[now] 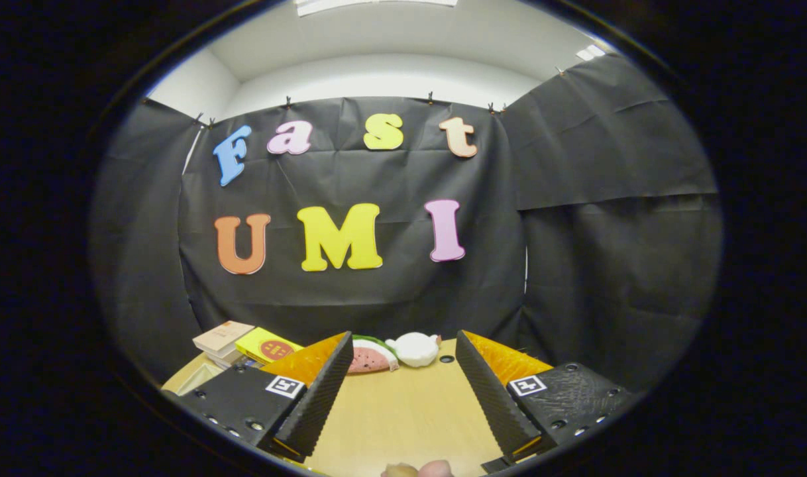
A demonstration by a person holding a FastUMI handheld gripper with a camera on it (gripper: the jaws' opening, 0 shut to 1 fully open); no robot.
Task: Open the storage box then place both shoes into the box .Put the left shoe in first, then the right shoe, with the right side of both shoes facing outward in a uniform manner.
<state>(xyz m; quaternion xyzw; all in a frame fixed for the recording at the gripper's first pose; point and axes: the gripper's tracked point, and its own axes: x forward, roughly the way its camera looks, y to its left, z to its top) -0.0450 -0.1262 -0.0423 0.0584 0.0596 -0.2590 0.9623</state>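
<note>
Across the tabletop [403, 411], which served as the landmark for everything else, pale wood ran bare between the two fingers of the tool [403, 434] and on to the far edge. At that far edge, beyond the left finger, sat a small stack of books [223, 341] with a yellow booklet [268, 344] just beside it. Nearer the middle of the same edge, beyond the fingertips, lay a watermelon-slice toy [372, 356] and, touching or almost touching it, a white plush toy [415, 348]. A small dark hole [446, 359] marked the tabletop just beside the plush. At the near edge, below the fingers, two fingertips of a person [418, 470] peeked in.

The tool was spread wide, its fingers well apart and holding nothing; only bare tabletop lay between them.

Neither the storage box nor either shoe could be made out on the part of the tabletop seen here, so their place, their long axes and the way the toes pointed could not be told. For the same reason the stage of the task was not settled. Whatever step was in hand, a sound course would likely be to tilt the tool down toward the tabletop until the box and shoes came ahead of the fingers, keeping the fingers spread and clear of the toys at the far edge.
</note>
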